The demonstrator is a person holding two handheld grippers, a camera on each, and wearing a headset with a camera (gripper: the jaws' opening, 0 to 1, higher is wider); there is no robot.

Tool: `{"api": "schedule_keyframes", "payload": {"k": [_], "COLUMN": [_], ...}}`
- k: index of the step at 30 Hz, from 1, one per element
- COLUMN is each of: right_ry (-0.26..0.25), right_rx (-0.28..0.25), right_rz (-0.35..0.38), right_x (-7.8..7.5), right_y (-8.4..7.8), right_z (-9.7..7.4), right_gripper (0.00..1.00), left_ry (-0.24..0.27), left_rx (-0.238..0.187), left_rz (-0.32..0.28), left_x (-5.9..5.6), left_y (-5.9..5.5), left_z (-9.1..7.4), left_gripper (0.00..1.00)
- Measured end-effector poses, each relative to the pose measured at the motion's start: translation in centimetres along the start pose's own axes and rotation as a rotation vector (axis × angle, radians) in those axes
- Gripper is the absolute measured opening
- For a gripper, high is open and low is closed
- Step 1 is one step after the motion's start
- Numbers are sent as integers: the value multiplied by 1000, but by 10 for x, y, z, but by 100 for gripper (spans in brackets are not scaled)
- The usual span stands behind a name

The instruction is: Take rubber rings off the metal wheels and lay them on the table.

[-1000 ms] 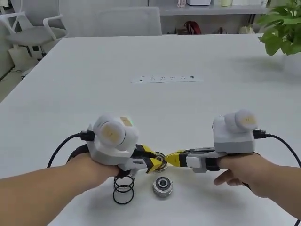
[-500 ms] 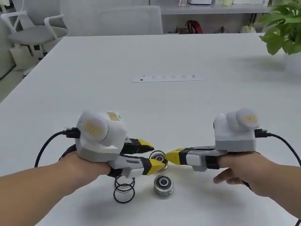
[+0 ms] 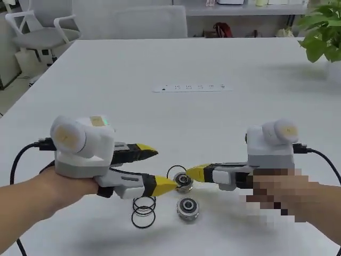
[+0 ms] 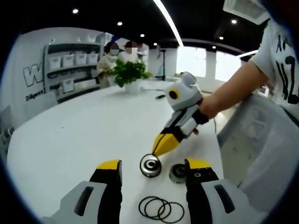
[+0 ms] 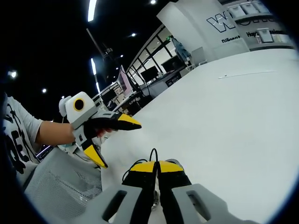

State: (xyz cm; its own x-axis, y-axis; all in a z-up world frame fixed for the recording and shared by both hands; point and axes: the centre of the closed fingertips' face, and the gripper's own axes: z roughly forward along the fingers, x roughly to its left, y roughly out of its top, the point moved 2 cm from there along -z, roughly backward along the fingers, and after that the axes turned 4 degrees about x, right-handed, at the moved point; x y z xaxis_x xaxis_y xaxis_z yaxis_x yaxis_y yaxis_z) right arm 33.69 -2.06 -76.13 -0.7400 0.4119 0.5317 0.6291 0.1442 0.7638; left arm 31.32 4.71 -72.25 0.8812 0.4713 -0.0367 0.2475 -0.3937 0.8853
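Note:
My right gripper [image 3: 189,171] is shut, its yellow tips pinching a thin black rubber ring [image 3: 175,172] that stands as a loose loop over a metal wheel [image 3: 184,182]. In the right gripper view the ring [image 5: 153,153] rises just ahead of the shut gripper [image 5: 157,165], which hides the wheel. My left gripper [image 3: 155,167] is open and holds nothing, a short way left of that wheel. In its own view the left gripper [image 4: 154,165] frames the wheel [image 4: 150,166]. A second wheel [image 3: 187,207] lies nearer me. Loose rings [image 3: 144,210] lie flat beside it.
A white power strip [image 3: 193,87] lies mid-table. A potted plant [image 3: 323,33] stands at the far right, with office chairs [image 3: 43,25] beyond the far left corner. Cables trail back from both grippers. The white table [image 3: 176,122] stretches wide ahead.
My left gripper has opened and drawn back to the left from the wheel. The black ring now stands loose above the wheel. The right gripper has stayed shut in place.

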Motion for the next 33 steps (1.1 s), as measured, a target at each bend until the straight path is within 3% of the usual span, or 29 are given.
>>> {"api": "schedule_keyframes", "payload": {"k": [7,12,20,33], "right_ry": [50,85,145,206], "right_rx": [-1,11,79,198], "right_rz": [4,5,-18,-71], "right_x": [14,25,46,73], "right_y": [4,2,-12,-41], "right_z": [7,13,26,42], "right_gripper": [0,0,0,0], "left_ry": [0,-3,14,28], "left_rx": [-29,-22,-42,-13], "left_rz": [-6,8,-15,-41], "left_x": [-4,-10,-11,-14], "left_y": [2,-1,-4,-23], "left_z": [-19,-31,-48,-68], "left_gripper": [66,70,75,78]}}
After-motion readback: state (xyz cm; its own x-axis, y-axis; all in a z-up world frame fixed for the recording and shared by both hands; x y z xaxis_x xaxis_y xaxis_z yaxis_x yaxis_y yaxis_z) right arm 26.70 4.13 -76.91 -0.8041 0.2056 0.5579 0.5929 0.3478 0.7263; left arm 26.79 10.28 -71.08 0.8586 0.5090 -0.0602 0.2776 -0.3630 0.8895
